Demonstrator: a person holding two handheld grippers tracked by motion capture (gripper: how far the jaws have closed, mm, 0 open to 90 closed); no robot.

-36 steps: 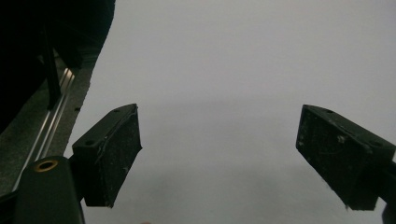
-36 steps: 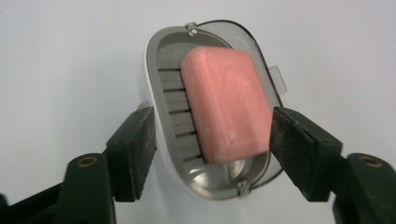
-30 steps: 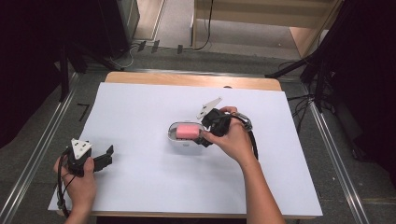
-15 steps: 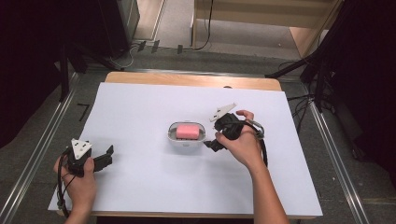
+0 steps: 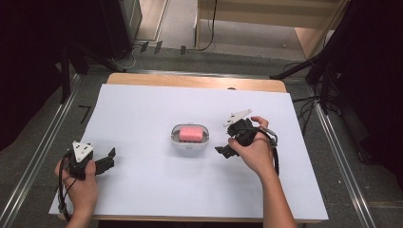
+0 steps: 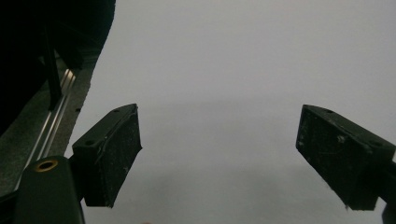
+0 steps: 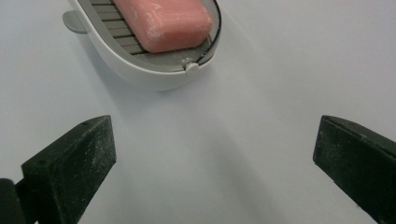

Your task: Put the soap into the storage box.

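Note:
A pink bar of soap (image 5: pixel 191 133) lies in a white oval soap dish (image 5: pixel 189 144) at the middle of the white sheet. My right gripper (image 5: pixel 226 139) sits just right of the dish, apart from it, jaws pointing at it. Its jaws have just been opening and stand open with nothing between them. In the right gripper view the soap (image 7: pixel 161 23) and the dish (image 7: pixel 154 70) lie ahead of the right gripper (image 7: pixel 215 172), beyond the tips. My left gripper (image 5: pixel 110 160) rests at the front left, open over bare sheet; the left gripper view shows the left gripper (image 6: pixel 219 158) wide and empty.
A white sheet (image 5: pixel 142 109) covers most of the wooden table (image 5: pixel 190 80). Metal rails (image 5: pixel 38 156) run along both sides on the floor. Dark stands and cables stand beyond the far edge.
My right gripper has let go at the dish and drawn back to the right while its jaws spread. The soap stays in the dish. The left hand has not moved.

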